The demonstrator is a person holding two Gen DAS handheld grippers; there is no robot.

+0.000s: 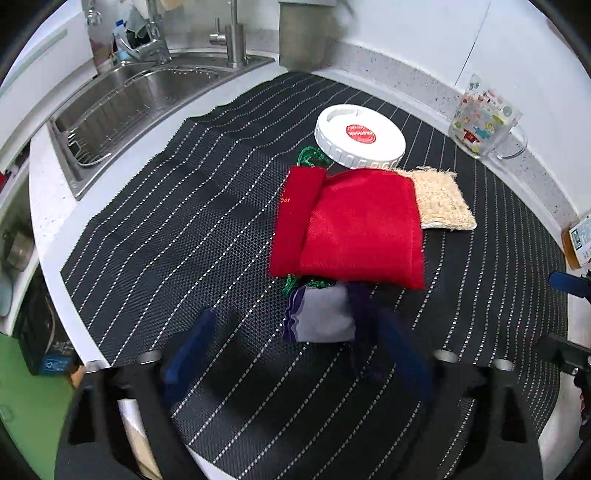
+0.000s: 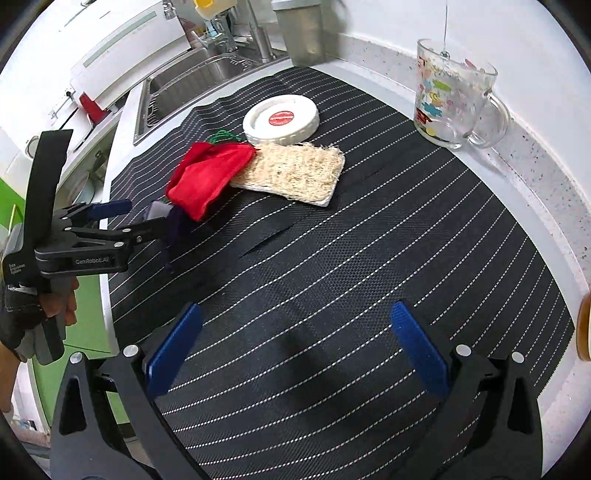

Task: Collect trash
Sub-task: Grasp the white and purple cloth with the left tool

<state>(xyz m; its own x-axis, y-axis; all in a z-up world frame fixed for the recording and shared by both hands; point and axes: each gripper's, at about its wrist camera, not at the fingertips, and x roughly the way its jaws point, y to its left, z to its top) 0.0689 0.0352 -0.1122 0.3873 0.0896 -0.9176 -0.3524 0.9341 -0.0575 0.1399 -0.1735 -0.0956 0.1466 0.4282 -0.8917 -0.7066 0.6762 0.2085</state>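
A red cloth pouch (image 1: 351, 229) with a green cord lies on the striped black mat (image 1: 166, 240); it also shows in the right wrist view (image 2: 207, 173). A small grey-and-purple pouch (image 1: 321, 314) lies at its near edge, with a dark purple strip trailing toward me. A beige loofah sponge (image 2: 295, 173) and a white jar lid (image 2: 280, 118) lie behind. My left gripper (image 1: 299, 354) is open, its blurred fingers either side of the grey pouch; it also shows in the right wrist view (image 2: 144, 216). My right gripper (image 2: 295, 343) is open and empty over bare mat.
A steel sink (image 1: 122, 107) with a rack and taps lies at the back left. A printed glass mug (image 2: 454, 96) stands at the back right by the wall. A steel canister (image 1: 306, 33) stands at the back. The counter edge runs along the left.
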